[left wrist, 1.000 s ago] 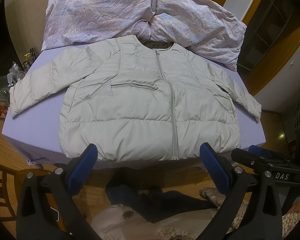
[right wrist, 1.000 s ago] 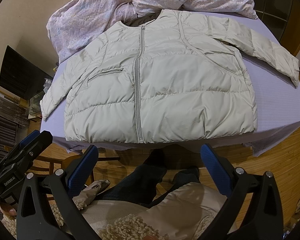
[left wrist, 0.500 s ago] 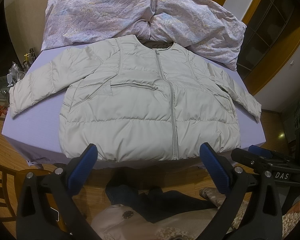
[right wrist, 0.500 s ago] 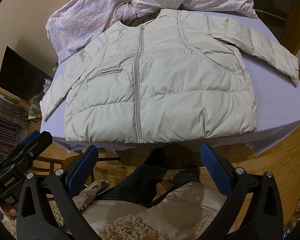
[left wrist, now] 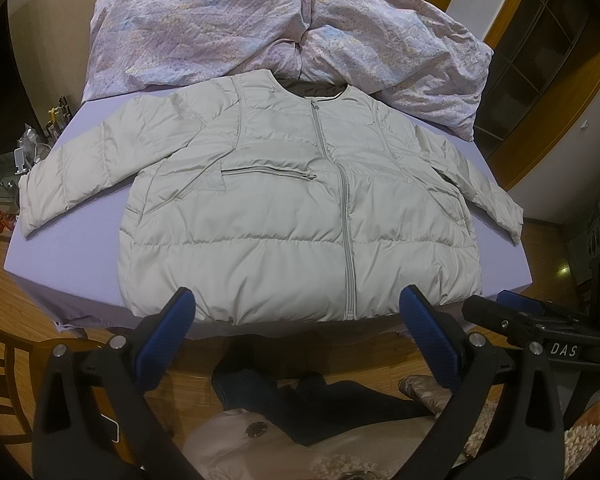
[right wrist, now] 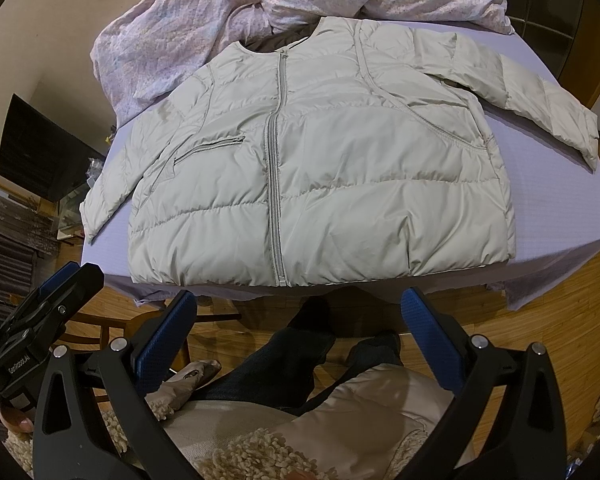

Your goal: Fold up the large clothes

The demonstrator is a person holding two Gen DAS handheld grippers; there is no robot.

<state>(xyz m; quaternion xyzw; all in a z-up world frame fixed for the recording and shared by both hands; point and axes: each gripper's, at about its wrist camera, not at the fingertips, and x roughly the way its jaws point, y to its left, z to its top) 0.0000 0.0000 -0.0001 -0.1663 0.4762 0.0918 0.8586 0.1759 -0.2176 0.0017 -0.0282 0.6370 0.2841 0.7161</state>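
A pale grey puffer jacket (left wrist: pixel 284 216) lies flat, front up and zipped, on a lilac-covered table (left wrist: pixel 40 248), both sleeves spread outward. It also shows in the right wrist view (right wrist: pixel 340 176). My left gripper (left wrist: pixel 296 312) is open and empty, held in the air just short of the jacket's hem. My right gripper (right wrist: pixel 300 312) is open and empty, also short of the hem, above the person's legs. The right gripper appears at the right edge of the left wrist view (left wrist: pixel 540 320); the left gripper appears at the left edge of the right wrist view (right wrist: pixel 48 304).
A crumpled floral duvet (left wrist: pixel 284 28) is heaped at the table's far side, touching the jacket's collar. A wooden chair (right wrist: pixel 112 324) stands at the near left corner. The person's legs (right wrist: pixel 308 360) and wooden floor (right wrist: pixel 560 320) are below. Clutter (left wrist: pixel 32 148) lies beyond the left edge.
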